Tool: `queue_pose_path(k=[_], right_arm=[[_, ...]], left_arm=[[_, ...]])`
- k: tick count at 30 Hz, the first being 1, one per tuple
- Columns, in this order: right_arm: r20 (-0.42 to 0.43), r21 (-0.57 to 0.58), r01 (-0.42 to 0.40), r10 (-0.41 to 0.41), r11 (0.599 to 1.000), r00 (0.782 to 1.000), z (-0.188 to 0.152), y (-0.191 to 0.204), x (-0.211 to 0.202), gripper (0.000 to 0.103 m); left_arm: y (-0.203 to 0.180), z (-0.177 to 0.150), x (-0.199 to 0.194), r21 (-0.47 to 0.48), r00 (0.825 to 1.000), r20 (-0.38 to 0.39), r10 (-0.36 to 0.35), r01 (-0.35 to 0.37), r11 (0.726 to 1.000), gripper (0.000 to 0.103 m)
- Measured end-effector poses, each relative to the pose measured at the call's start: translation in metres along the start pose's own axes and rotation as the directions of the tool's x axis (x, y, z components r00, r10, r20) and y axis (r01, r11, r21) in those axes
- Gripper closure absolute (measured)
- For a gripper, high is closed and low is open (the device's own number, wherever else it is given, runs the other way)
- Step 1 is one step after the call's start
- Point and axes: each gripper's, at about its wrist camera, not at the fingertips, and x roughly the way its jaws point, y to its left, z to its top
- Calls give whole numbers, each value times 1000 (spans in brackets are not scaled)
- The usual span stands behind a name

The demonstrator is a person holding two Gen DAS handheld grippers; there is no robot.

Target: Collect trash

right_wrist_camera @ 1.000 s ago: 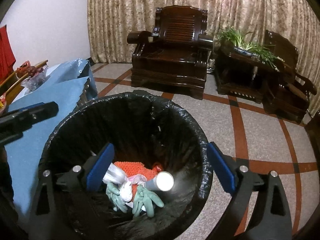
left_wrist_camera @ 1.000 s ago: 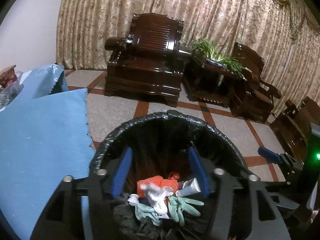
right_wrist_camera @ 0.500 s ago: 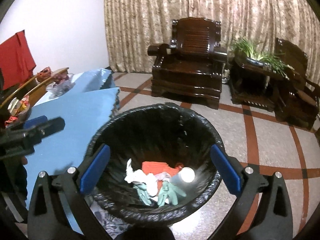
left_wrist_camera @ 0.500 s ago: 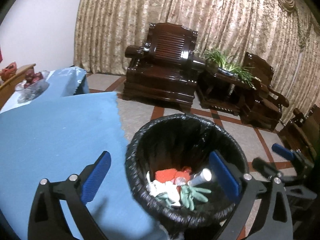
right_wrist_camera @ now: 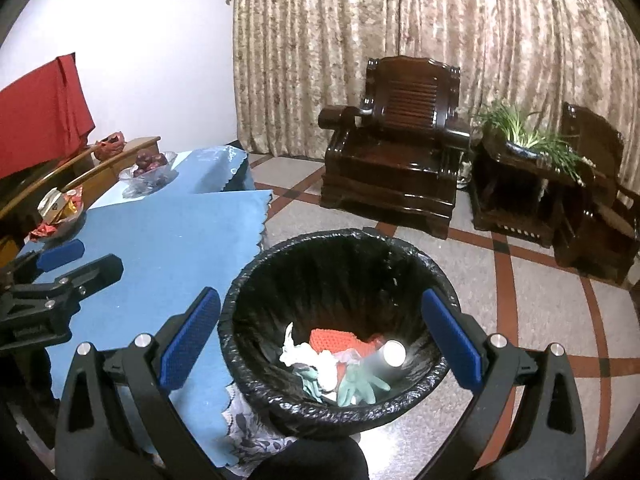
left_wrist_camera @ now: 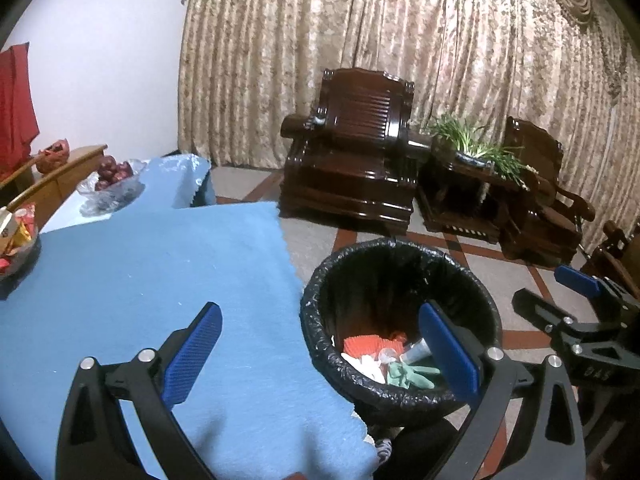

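A bin lined with a black bag (left_wrist_camera: 400,243) stands on the floor beside the blue-clothed table (left_wrist_camera: 140,280). Inside lie an orange piece (right_wrist_camera: 334,340), crumpled white paper (right_wrist_camera: 304,354), green gloves (right_wrist_camera: 360,384) and a silver tube (right_wrist_camera: 390,356). My left gripper (left_wrist_camera: 320,354) is open and empty, one finger over the cloth and the other over the bin's mouth. My right gripper (right_wrist_camera: 320,344) is open and empty too, and it straddles the bin (right_wrist_camera: 340,236) from above. Each gripper shows in the other's view: the right one (left_wrist_camera: 556,296), the left one (right_wrist_camera: 76,264).
Dark wooden armchairs (right_wrist_camera: 396,160) and a side table with a green plant (right_wrist_camera: 532,140) stand before the curtain. On the table's far side are a fruit bowl (left_wrist_camera: 116,184) and a snack dish (right_wrist_camera: 60,212). A red cloth (right_wrist_camera: 40,112) hangs at left. Tiled floor (right_wrist_camera: 540,300) surrounds the bin.
Both grippers have risen and drawn back from the bin, which now looks smaller. The left one has shifted left over the table and its jaws have widened. The trash stays in the bin.
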Motion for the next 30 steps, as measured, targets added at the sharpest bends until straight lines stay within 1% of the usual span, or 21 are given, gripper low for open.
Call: queue_pose_path(k=[5, 9, 19, 30], right_arm=[[8, 2, -7, 7, 1000, 1000, 4, 5, -12, 5], [12, -1, -7, 7, 1000, 1000, 5, 7, -13, 5], [39, -26, -14, 15, 1000, 999, 13, 26, -36, 5], [48, -22, -19, 20, 1000, 999, 19, 27, -43, 5]], left_arm=[[-1, 1, -17, 5, 1000, 26, 14, -14, 1000, 6], [1, 4, -26, 0, 999, 42, 15, -15, 1000, 6], [4, 6, -46, -20, 997, 78, 24, -23, 1000, 6], [5, 7, -56, -17, 995, 96, 42, -40, 999, 6]])
